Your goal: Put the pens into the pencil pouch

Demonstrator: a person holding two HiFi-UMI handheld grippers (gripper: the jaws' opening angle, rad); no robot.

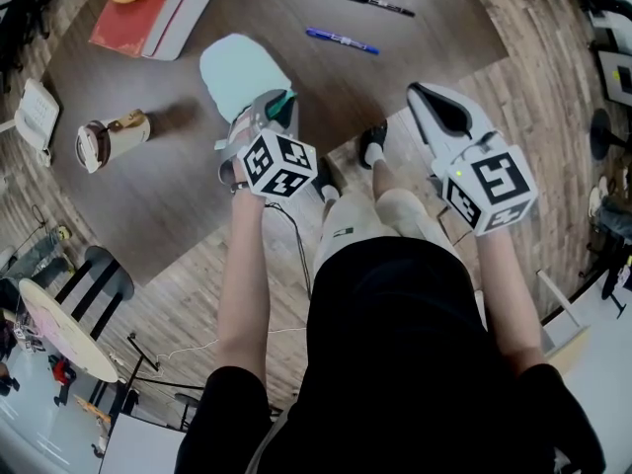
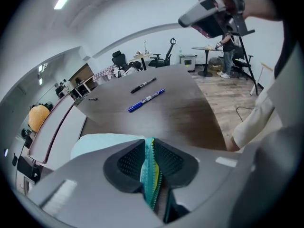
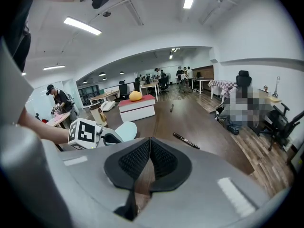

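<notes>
The left gripper [image 1: 281, 102] is seen closed on the pencil pouch [image 1: 242, 67]. In the left gripper view its two pads are pressed against the teal and yellow zipper edge [image 2: 151, 175], which stands upright between them. The rest of the pale mint pouch is spread flat on the dark table [image 1: 197, 196], at about 11 o'clock from that gripper's tips in the head view.

The right gripper [image 1: 420, 89] is held with its jaws brought together at the tips. Nothing is gripped between them; only the table's wood is seen through the narrow gap lower down. It is kept above the table's near edge, well apart from the pouch, at about 3 o'clock from the left gripper.

Both pens are left lying on the table outside the pouch. The blue pen [image 1: 341, 39] is found between 1 and 2 o'clock from the left gripper and at 10 o'clock from the right gripper. The black pen [image 1: 378, 5] is set just beyond it, nearly parallel, at 11 o'clock from the right gripper.
</notes>
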